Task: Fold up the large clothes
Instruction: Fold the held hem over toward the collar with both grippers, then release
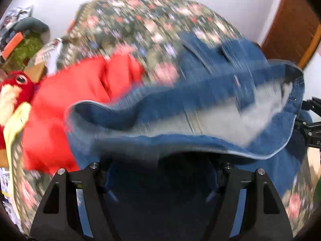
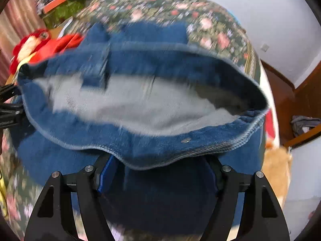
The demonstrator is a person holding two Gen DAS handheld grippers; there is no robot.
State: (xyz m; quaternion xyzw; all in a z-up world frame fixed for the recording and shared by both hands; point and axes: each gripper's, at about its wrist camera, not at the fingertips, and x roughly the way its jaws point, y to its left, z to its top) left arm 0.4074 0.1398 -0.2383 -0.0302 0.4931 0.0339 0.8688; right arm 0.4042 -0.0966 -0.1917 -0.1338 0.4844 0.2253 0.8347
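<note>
Denim garment held up over the bed by both claws, mid-fold, frames blurred.

Left to right: red plush toy (image 1: pixel 15 84) and red cloth (image 1: pixel 66 108) lie at the bed's left side, out of the fold area; a green box (image 2: pixel 60 12) of jumbled stuff sits past the bed's far left corner, contents too blurred to name. Left claw (image 1: pixel 160 172) has blue fabric bunched between its fingers; looks clamped on the denim garment (image 1: pixel 200 112), but the tips are hidden under cloth, so cannot tell for sure. Right claw (image 2: pixel 158 172) is the same: denim fills the gap, pads covered, cannot tell. Garment hangs between the two claws above the floral bedspread (image 1: pixel 140 24), its pale inside open like a pouch with nothing in it, probably gripped at one edge so the body can be carried over flat. Brown door (image 1: pixel 293 26) far right.
</note>
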